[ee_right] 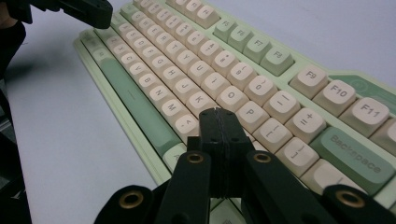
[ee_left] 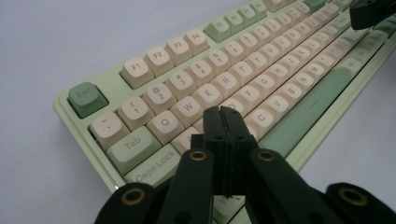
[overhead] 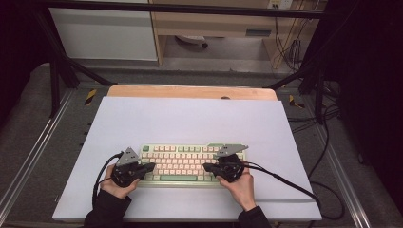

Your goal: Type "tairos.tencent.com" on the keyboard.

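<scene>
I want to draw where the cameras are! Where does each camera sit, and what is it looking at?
High view: above the table, looking forward and down at the keyboard; both hands and forearms show.
Left gripper view: rides the left hand-held gripper, jaws shut, above the Esc and Tab end.
Right gripper view: rides the right hand-held gripper, jaws shut, above the Backspace end.
Shared: both gripper views show the keyboard and the other gripper far off.

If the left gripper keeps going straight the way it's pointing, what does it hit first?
Probably the keyboard: the shut left gripper angles down over its left letter keys, near the S key. Its height above them is unclear.
</scene>
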The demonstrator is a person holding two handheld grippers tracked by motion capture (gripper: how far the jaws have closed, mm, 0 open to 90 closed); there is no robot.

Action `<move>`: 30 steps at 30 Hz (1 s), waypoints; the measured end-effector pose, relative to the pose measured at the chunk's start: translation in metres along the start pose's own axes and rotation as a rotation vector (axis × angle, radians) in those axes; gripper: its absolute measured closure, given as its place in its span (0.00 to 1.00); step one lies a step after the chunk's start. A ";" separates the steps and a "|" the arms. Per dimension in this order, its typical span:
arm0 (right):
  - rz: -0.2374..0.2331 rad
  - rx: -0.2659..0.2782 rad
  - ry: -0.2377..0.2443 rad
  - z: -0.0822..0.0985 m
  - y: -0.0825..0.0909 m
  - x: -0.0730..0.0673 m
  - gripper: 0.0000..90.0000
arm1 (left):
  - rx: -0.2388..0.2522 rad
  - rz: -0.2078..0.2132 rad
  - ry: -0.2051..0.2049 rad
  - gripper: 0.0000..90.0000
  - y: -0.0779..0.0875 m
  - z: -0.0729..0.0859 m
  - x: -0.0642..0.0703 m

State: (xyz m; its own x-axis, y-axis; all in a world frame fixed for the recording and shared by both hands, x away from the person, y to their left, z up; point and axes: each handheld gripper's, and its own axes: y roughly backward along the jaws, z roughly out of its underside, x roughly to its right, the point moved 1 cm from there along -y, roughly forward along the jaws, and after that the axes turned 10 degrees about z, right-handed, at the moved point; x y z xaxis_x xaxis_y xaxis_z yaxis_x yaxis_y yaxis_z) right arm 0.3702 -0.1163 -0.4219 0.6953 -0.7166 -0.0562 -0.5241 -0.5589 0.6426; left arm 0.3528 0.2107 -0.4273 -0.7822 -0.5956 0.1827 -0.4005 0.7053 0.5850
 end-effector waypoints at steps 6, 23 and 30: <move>0.011 0.001 -0.015 0.003 0.004 0.007 1.00 | 0.001 0.004 -0.004 1.00 -0.001 -0.003 0.003; 0.016 0.007 -0.032 0.008 0.012 0.014 1.00 | -0.021 0.029 -0.031 1.00 -0.017 -0.016 0.019; 0.017 0.012 -0.032 0.008 0.014 0.014 1.00 | -0.047 0.036 -0.046 1.00 -0.029 -0.017 0.025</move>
State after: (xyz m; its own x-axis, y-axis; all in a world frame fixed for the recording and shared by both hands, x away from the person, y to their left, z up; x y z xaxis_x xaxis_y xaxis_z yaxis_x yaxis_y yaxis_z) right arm 0.3691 -0.1377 -0.4200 0.6700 -0.7391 -0.0696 -0.5422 -0.5512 0.6342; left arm 0.3535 0.1691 -0.4262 -0.8174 -0.5510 0.1680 -0.3496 0.7063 0.6156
